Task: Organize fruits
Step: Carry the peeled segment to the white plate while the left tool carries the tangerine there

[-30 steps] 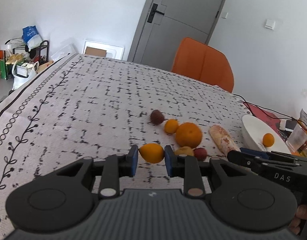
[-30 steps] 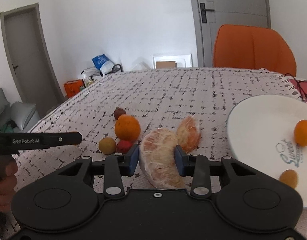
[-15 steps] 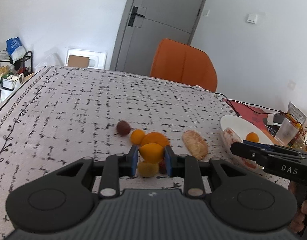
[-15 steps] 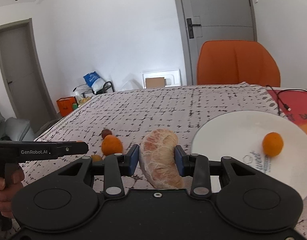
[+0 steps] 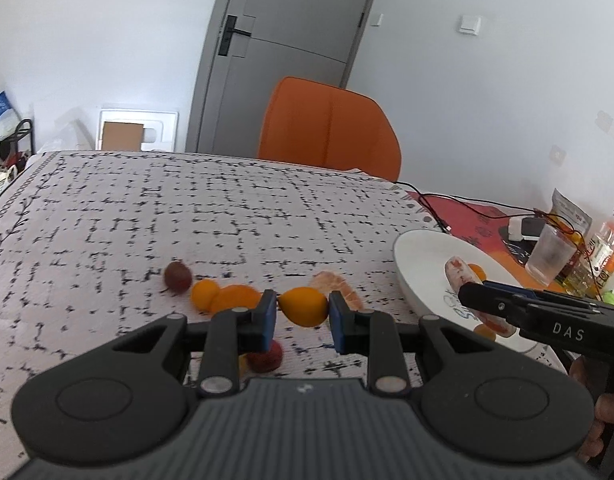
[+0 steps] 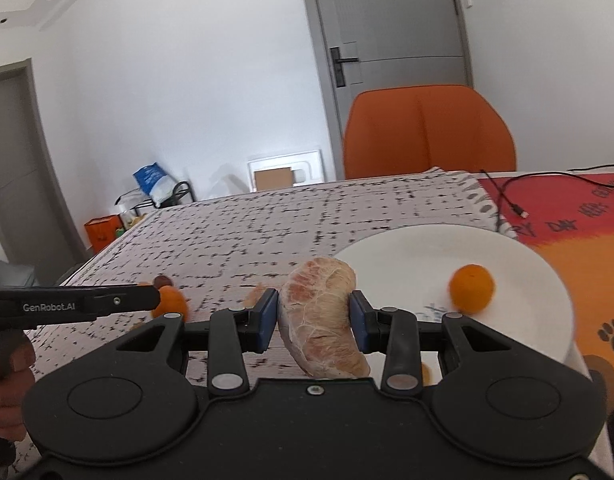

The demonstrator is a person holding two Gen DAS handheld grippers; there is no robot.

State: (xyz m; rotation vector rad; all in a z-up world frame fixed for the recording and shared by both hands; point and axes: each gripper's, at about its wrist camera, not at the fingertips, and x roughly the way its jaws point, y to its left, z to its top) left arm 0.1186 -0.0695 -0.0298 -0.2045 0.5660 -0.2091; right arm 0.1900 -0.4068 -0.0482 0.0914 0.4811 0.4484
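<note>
Two loads bound for the plate (image 6: 507,252): the right gripper (image 6: 313,318) has its fingers clamped on a pomelo segment (image 6: 323,320), while the left gripper (image 5: 301,318) pinches a small orange fruit (image 5: 303,306). Both are best lowered onto bare plate beyond the fingertips before the grip is eased.

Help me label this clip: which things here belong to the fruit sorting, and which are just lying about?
Job:
- left tool shut on small orange fruit
- right tool shut on pomelo segment
- white plate
- mandarin on it
- dark plum

Lying about:
- plastic cup
- bottle
- black cable
- orange chair
</note>
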